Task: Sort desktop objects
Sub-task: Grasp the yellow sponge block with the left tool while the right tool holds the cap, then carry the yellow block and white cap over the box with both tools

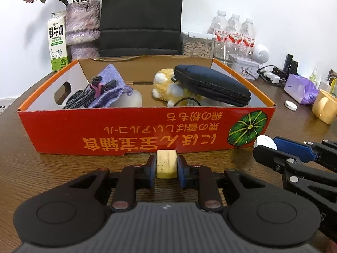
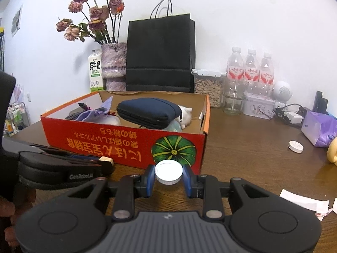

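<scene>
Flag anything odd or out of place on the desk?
Two things. The red box has its printing upside down from here. Torn paper scraps lie loose on the table at the right. Nothing spilled or broken.

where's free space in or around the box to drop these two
Bare cardboard floor shows mid-box, between the purple pouch and the plush toy. Open table lies right of the box, before the white disc. The back wall row is crowded.

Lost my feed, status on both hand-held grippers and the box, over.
Left hand-held gripper shut on cream eraser block. Right hand-held gripper shut on white bottle cap. Red cardboard box just ahead, part full. Nothing in the way.
</scene>
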### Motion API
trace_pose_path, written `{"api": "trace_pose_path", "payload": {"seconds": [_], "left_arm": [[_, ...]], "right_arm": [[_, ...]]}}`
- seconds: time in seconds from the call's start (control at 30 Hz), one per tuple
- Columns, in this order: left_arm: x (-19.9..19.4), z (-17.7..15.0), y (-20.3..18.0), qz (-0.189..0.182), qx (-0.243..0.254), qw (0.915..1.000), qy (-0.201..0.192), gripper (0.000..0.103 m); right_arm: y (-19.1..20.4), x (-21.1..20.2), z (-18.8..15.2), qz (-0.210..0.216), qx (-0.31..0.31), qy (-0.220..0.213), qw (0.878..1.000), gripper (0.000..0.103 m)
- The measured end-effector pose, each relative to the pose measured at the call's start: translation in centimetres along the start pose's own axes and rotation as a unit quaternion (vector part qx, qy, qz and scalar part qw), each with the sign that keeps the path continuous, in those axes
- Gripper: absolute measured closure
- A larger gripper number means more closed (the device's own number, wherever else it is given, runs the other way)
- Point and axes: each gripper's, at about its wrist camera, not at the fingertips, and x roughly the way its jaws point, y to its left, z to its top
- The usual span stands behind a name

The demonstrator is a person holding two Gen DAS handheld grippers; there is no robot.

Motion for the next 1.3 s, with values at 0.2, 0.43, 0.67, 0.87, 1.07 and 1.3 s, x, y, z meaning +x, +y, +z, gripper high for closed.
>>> {"api": "trace_pose_path", "payload": {"seconds": [0.2,0.43,0.67,0.87,1.07,1.3], "left_arm": [[-1.4,-0.3,0.9,-0.009,-0.006,0.9998,-0.018,0.081],[-4.0,-0.4,2.3,-0.017,-0.011,0.9978,-0.062,0.081],[-5.8,1.5,4.8,0.003,-0.011,0.9937,-0.112,0.081],[-5.8,4.7,7.4,0.015,-0.024,0.9892,-0.144,0.081],[-3.4,7.3,9.1,0.027,-0.023,0.9876,-0.153,0.081],[0.3,8.6,10.8,0.035,-0.027,0.9903,-0.132,0.081]], "right_arm": [[0.7,-0.7,0.1,0.002,-0.009,-0.027,1.000,0.076],[3.1,-1.8,0.4,-0.003,-0.019,-0.064,0.998,0.076],[5.2,-1.7,2.9,0.008,-0.003,-0.098,0.995,0.076],[7.4,0.2,6.2,0.007,-0.010,-0.116,0.993,0.076],[9.0,3.6,8.9,0.002,-0.005,-0.121,0.993,0.076],[8.6,7.7,10.2,0.010,-0.004,-0.100,0.995,0.076]]}}
